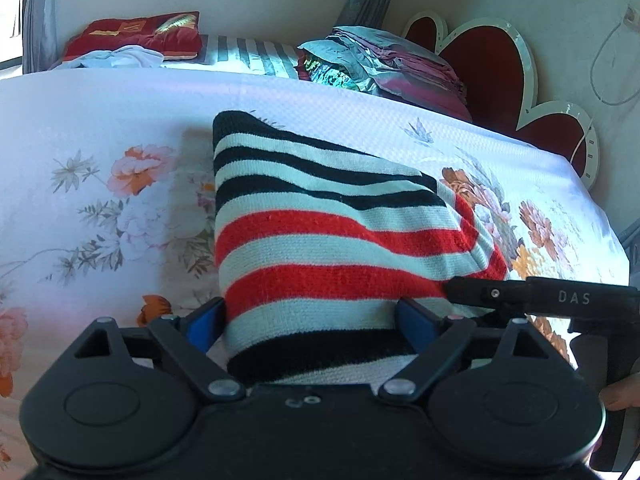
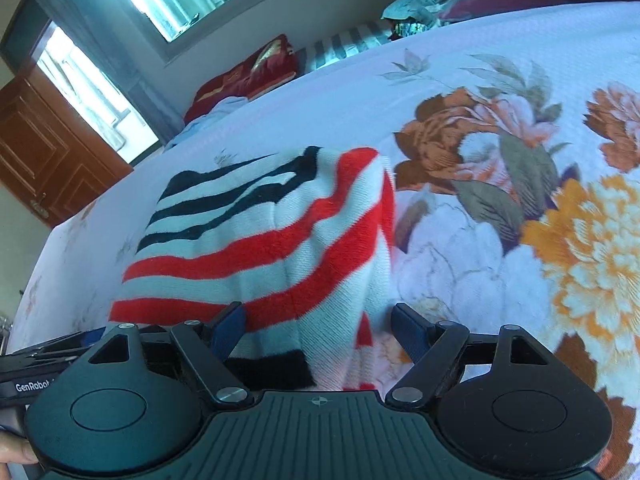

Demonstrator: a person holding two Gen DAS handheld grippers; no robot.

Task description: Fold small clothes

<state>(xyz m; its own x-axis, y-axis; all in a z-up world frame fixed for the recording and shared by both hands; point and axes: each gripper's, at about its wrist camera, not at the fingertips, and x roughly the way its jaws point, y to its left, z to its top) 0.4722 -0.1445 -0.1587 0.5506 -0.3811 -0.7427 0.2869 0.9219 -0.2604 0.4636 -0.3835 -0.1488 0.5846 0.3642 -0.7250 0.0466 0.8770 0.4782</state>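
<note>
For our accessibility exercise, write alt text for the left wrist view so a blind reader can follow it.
A striped knitted garment in black, white and red lies folded on a floral bedspread, its near edge between the open jaws of the left gripper. The right gripper reaches in from the right beside it. Folded bedding and a red cushion lie beyond.

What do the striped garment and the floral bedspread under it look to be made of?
Striped garment: looks like a soft knit, maybe wool or acrylic; visible knit ribs and fuzzy stripe edges, matte finish. Floral bedspread: appears to be a woven, waffle-textured cloth, probably cotton or a blend; a fine grid pattern shows, with printed flowers and a slight sheen.
</note>
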